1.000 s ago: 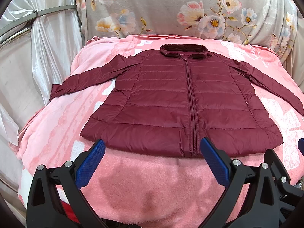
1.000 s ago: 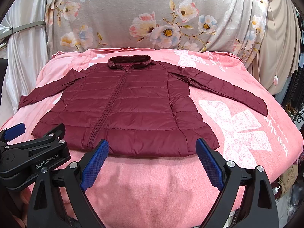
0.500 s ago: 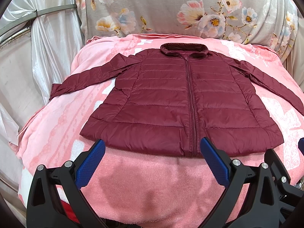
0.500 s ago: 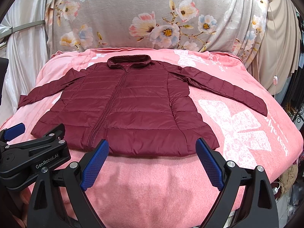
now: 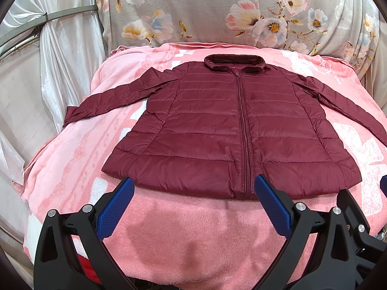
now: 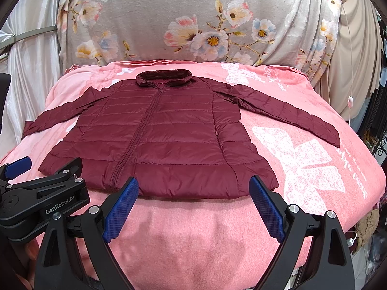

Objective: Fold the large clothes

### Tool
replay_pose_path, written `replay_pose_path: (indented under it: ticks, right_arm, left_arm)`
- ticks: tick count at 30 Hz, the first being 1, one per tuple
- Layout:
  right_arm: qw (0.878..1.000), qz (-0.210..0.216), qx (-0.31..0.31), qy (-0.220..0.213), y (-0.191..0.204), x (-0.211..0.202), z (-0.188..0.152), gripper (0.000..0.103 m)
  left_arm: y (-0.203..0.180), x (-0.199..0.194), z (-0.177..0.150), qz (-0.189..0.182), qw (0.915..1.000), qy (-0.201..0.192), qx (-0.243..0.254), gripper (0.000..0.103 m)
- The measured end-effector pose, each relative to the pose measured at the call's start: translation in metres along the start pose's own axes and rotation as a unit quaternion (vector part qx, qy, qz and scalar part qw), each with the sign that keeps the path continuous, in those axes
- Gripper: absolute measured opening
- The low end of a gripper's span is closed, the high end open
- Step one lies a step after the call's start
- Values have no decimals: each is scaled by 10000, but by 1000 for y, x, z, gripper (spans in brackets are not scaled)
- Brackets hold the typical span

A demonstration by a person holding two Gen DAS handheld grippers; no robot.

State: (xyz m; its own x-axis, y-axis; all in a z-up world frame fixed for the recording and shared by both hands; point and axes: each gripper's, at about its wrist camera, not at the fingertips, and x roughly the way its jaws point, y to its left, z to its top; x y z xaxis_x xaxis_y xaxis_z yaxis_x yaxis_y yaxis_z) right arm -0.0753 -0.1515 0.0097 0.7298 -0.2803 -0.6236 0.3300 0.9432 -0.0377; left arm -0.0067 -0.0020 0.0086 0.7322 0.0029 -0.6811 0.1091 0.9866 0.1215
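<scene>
Jacket (image 5: 217, 130), maroon and quilted, lies flat and zipped on the pink blanket (image 5: 193, 229), collar far, sleeves spread. We hold our left gripper (image 5: 193, 193) and right gripper (image 6: 193, 193) near its hem, fingers open, empty.

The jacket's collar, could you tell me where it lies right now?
In both views the collar lies at the jacket's far end, on the pink blanket near the floral cloth.
</scene>
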Motion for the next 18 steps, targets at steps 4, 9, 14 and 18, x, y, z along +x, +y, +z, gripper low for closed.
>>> replay_pose_path:
  ticks: [4, 9, 14, 18]
  right_arm:
    - [10000, 4, 3, 4, 0, 0, 0, 90]
    - [10000, 1, 2, 3, 0, 0, 0, 90]
    - [10000, 3, 1, 4, 0, 0, 0, 90]
    - [10000, 22, 6, 7, 0, -1, 0, 90]
  left_arm:
    - [0, 0, 0, -2, 10000, 3, 3, 97]
    - [0, 0, 0, -3, 10000, 6, 1, 96]
    - [0, 0, 0, 1, 10000, 6, 4, 96]
    - [0, 0, 0, -15, 10000, 14, 7, 96]
